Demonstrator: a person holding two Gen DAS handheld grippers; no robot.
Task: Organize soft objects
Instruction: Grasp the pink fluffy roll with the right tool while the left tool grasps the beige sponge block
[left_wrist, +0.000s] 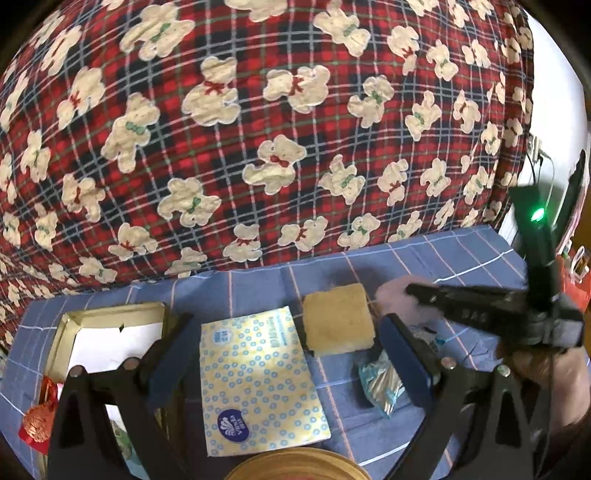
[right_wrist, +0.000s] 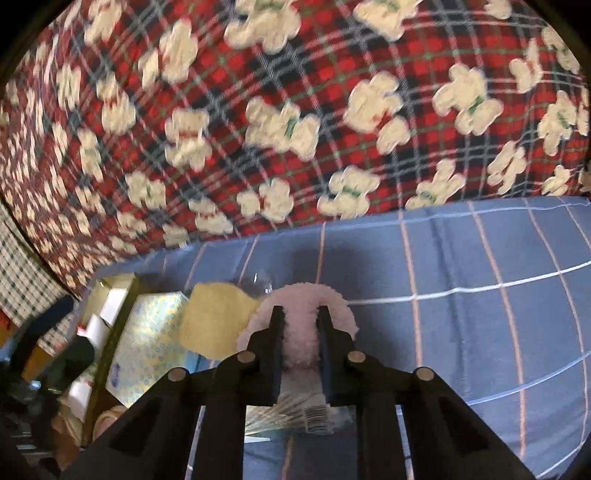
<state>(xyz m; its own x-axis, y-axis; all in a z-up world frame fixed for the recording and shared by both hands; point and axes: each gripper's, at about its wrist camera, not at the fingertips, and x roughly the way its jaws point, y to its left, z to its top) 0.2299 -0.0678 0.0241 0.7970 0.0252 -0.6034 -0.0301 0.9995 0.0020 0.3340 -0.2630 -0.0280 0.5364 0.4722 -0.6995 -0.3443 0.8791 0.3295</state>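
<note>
Right gripper (right_wrist: 299, 325) clamped on a fluffy pale pink soft item (right_wrist: 301, 332), jaws pressed into its pile on both sides, fuzzy pink arc bulging past the fingertips on the far side; seen from the left wrist view as a black gripper (left_wrist: 417, 291) reaching in from the right with the pink fluff (left_wrist: 391, 291) at its tip. Left gripper (left_wrist: 291, 354) with jaws wide apart, nothing between the pads, hanging over a flat yellow tissue pack printed with blue rings (left_wrist: 258, 376). Just beyond that pack, a tan square sponge-like block (left_wrist: 338, 319), lying flat on the blue checked sheet (left_wrist: 461, 266) that covers the surface. Pink item just right of the tan block, on the far side of a crinkled silver-and-teal foil packet (left_wrist: 380, 384) that lies near the left gripper's right finger (left_wrist: 406, 354). At the near left, an open gold-rimmed tin box with a white lining (left_wrist: 107, 332), with a red-and-gold wrapped bundle (left_wrist: 38, 421) at its near end. Along the near edge, the rim of a round wooden-looking object (left_wrist: 295, 465), only partly in view. On the far side, filling most of both views, a red plaid quilt patterned with cream teddy bears (left_wrist: 258, 110). Right wrist view blurred, especially across the quilt
</note>
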